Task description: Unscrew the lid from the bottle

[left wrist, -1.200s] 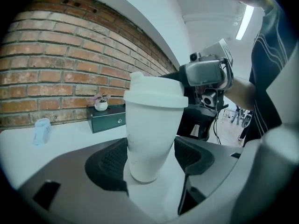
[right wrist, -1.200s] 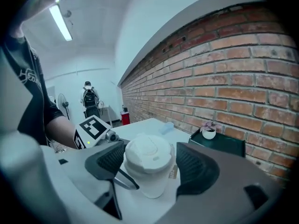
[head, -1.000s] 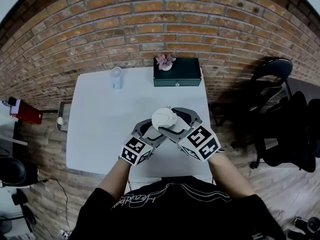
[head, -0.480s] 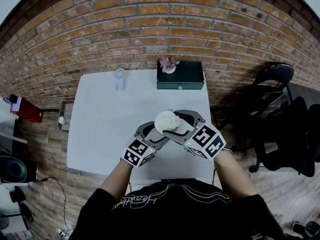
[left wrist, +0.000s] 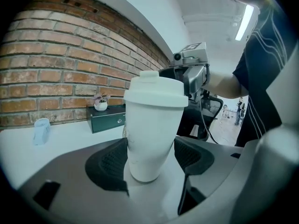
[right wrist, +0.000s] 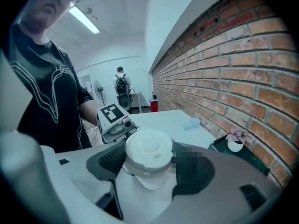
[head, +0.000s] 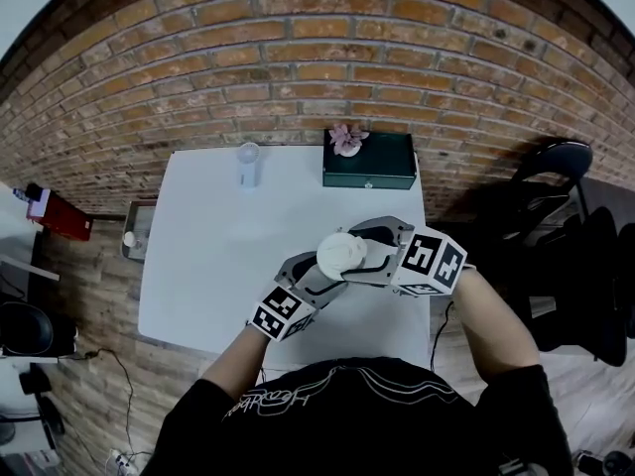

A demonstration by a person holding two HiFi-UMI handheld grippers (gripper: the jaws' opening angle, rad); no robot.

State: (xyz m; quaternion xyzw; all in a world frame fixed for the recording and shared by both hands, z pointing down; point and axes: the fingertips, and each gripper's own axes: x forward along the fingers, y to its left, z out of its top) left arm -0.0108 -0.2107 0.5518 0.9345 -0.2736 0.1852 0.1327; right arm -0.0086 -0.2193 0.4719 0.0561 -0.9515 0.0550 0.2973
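Change: right gripper point(right wrist: 148, 168) has rolled, its marker cube point(head: 432, 261) swinging from 5 to 3 o'clock of the lid point(head: 340, 253); jaws clamped on lid | Hold: left gripper point(left wrist: 150, 164) clamped on bottle point(left wrist: 152, 125) body, above the table point(head: 218, 266) at its 5 o'clock part | Judgement: unscrewing is under way; lid not yet off

Bottle point(left wrist: 152, 134): white body, white lid point(right wrist: 148, 148). Left tongs point(left wrist: 150, 158) and right tongs point(right wrist: 149, 164): grey shells, black ribbed pads point(left wrist: 110, 164). Each marker cube point(head: 434, 261): black-and-white square patterns. Worktop point(head: 218, 256): plain white. Box point(head: 369, 161): dark green. Plant point(head: 347, 139): pink blooms, white pot. Cup point(head: 248, 164): pale, translucent bluish. Wall point(head: 298, 58): red-brown brick, light mortar lines. Shirt point(head: 347, 415): black, thin white line print. Chair point(head: 556, 167): black. Floor point(head: 89, 365): brown, plank-patterned.
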